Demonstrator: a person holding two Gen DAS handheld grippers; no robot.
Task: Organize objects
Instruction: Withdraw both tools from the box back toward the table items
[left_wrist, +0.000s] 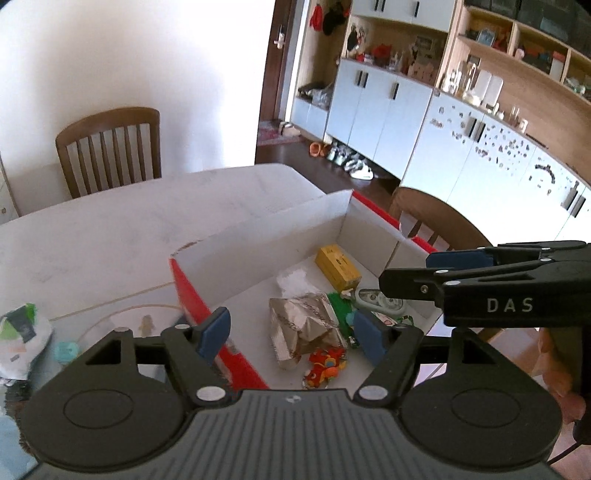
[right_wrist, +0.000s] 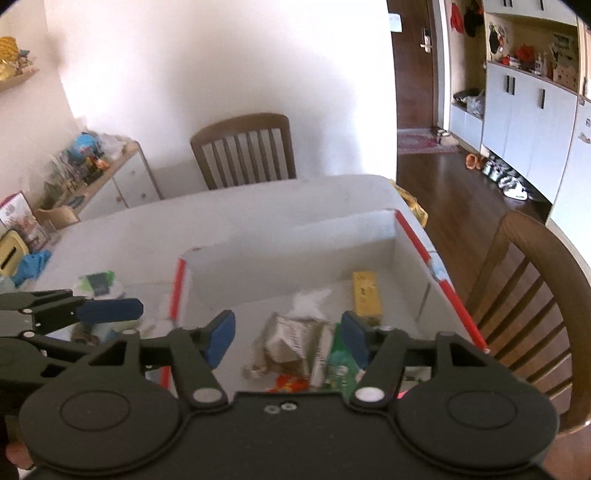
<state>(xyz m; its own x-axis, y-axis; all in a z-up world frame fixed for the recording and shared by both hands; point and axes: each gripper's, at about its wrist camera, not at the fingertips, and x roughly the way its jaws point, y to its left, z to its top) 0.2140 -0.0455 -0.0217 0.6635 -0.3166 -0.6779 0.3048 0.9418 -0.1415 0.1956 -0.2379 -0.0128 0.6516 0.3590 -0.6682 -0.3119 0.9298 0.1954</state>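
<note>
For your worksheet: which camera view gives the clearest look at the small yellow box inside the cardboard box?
The left wrist view shows the yellow box best: sharp, with its top and side faces visible and dark print on top. The right wrist view shows it too, but blurred, and its near end is hidden behind the right gripper's finger.

— Any lettering you can make out?
— Only "DAS" — white capitals on the black side of the right tool (left_wrist: 402, 275).
— And the yellow box (left_wrist: 338, 267)?
— Dark print on it, too small to read.
</note>
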